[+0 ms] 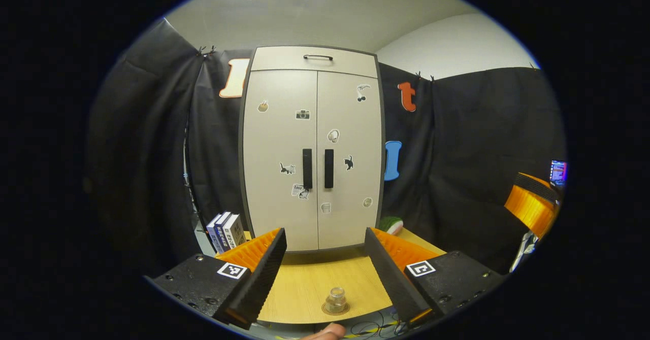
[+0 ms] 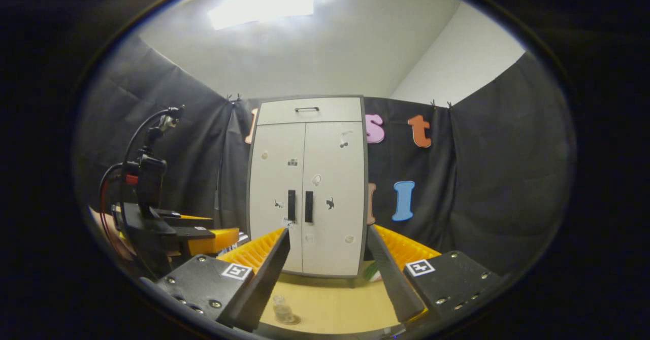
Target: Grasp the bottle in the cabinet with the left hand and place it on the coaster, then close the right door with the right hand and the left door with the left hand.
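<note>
The pale cabinet (image 1: pixel 312 147) stands at the back of the wooden table (image 1: pixel 299 284) with both doors shut, their two dark handles side by side. A small clear bottle (image 1: pixel 335 298) stands upright on a round coaster (image 1: pixel 347 309) near the table's front edge. My left gripper (image 1: pixel 324 232) is open and empty, held back from the bottle and facing the cabinet. In the right gripper view the cabinet (image 2: pixel 307 188) is shut too. The bottle (image 2: pixel 281 308) sits low left, and my right gripper (image 2: pixel 328 231) is open and empty. The left gripper (image 2: pixel 203 236) hovers to its left.
Several books (image 1: pixel 226 231) stand left of the cabinet and a green and white object (image 1: pixel 391 224) lies to its right. Cables (image 1: pixel 370 325) and a fingertip (image 1: pixel 325 333) show below the table edge. Part of the right gripper (image 1: pixel 530 205) is at the far right.
</note>
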Demonstrator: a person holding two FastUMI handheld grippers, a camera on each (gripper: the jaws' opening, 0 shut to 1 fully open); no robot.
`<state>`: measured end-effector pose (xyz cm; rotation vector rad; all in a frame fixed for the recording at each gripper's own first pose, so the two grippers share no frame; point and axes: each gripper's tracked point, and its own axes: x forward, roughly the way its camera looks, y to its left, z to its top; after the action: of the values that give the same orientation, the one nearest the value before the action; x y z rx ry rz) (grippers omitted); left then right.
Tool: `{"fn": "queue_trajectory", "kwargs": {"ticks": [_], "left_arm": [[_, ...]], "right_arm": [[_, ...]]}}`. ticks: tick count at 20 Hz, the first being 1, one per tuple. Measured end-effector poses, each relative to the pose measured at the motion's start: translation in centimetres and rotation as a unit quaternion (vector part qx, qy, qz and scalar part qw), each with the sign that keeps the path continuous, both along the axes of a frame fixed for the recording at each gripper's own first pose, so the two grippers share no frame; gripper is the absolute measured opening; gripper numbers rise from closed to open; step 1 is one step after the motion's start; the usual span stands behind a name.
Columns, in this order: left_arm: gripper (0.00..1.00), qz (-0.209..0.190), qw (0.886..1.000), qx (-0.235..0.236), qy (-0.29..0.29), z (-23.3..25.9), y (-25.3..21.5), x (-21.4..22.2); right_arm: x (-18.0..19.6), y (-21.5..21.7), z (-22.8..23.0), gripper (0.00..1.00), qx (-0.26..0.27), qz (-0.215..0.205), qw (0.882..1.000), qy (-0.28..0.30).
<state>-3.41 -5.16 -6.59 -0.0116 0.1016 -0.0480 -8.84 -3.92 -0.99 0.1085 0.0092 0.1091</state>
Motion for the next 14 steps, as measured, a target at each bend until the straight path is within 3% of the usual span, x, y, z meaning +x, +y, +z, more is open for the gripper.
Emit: {"fn": "queue_trajectory", "kwargs": {"ticks": [14], "left_arm": [[0.98,0.014,0.999,0.026,-0.035,1.7,-0.8,0.8]], "right_arm": [[-2.1,-0.8,-0.7,0.94,-0.011,-0.001,1.000,-0.003]]}}
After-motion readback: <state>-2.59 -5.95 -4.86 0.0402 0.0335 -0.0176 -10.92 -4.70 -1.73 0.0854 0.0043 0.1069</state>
